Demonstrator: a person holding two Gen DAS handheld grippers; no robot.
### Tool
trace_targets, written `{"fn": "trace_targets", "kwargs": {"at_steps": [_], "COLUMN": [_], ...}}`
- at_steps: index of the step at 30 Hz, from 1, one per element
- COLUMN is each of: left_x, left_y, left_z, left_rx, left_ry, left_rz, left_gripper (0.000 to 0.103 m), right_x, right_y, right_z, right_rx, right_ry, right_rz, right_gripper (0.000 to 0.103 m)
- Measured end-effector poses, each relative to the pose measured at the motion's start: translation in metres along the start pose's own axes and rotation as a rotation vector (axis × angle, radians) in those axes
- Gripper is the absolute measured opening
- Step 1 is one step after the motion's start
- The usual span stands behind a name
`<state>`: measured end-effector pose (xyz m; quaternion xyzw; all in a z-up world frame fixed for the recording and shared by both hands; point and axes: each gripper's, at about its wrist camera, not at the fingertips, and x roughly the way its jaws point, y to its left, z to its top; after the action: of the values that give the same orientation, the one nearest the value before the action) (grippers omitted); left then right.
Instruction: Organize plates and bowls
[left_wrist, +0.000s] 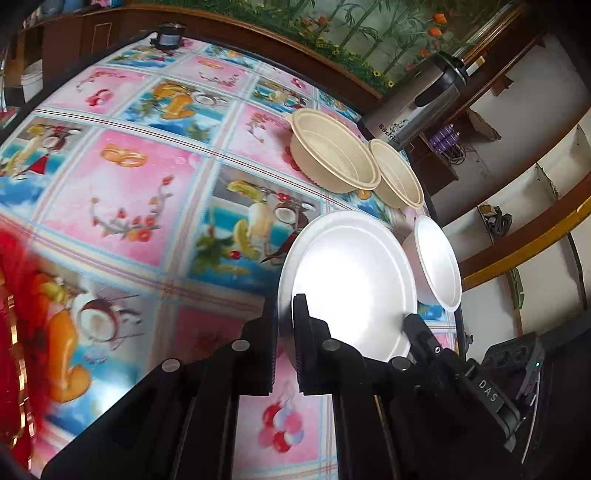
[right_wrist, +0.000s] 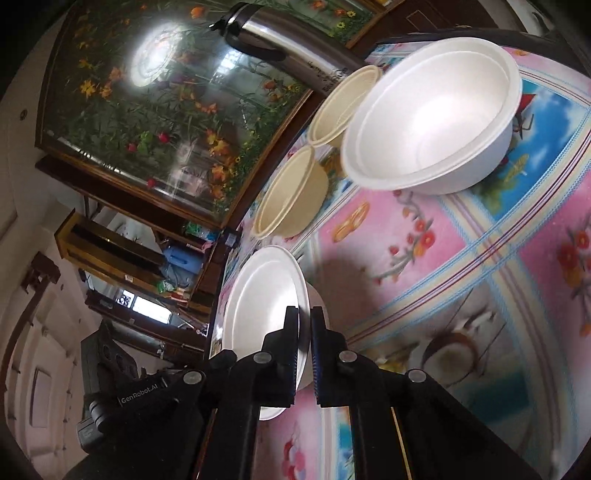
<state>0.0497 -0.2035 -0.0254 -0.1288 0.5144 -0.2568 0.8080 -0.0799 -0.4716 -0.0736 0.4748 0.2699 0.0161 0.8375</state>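
White plate (left_wrist: 351, 280): one, at the table's near edge, its rim pinched from both sides at once.
Left gripper (left_wrist: 284, 343): fingers nearly closed, clamped on the plate's rim, one finger over the face, one behind.
Right gripper (right_wrist: 304, 350): fingers drawn close together, the same plate's (right_wrist: 266, 295) edge caught between them.
White bowl (left_wrist: 437, 262): one, deep, sitting just beside the plate; from the right wrist camera it (right_wrist: 436, 118) looms large and upright on the cloth.
Beige bowls: two, ribbed, side by side behind the white pieces, one larger (left_wrist: 334, 155), one smaller (left_wrist: 397, 173), rims almost touching.
Tablecloth (left_wrist: 147, 184): pink and blue fruit-and-flower squares under all of it.
Steel flask (left_wrist: 417, 103): one, standing right behind the beige pair at the table's far edge.
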Motion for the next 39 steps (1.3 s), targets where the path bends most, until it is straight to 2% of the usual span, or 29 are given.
{"fn": "trace_targets", "kwargs": {"at_steps": [6, 11, 20, 30, 39], "left_x": [-0.054, -0.099, -0.154, -0.172, -0.155], "left_y": [0.026, 0.062, 0.137, 0.202, 0.227], "left_z": [-0.011, -0.017, -0.04, -0.06, -0.062], "left_rx": [-0.006, -0.038, -0.121, -0.214, -0.202], "left_ry": [-0.093, -0.168, -0.25, -0.244, -0.15], "left_rz": [0.013, 0.047, 0.157, 0.258, 0.326], "left_gripper": [0.006, 0.006, 0.006, 0.007, 0.009], "right_x": [0.002, 0.016, 0.063, 0.107, 0.132], "right_y": [0.038, 0.077, 0.14, 0.179, 0.189], "right_z": [-0.021, -0.044, -0.102, -0.163, -0.196], "right_rx": [-0.059, -0.116, -0.231, -0.343, -0.411], "right_ry": [0.032, 0.089, 0.234, 0.372, 0.408], "right_rz": [0.045, 0.095, 0.144, 0.128, 0.059], "right_gripper": [0.006, 0.006, 0.006, 0.006, 0.007]}}
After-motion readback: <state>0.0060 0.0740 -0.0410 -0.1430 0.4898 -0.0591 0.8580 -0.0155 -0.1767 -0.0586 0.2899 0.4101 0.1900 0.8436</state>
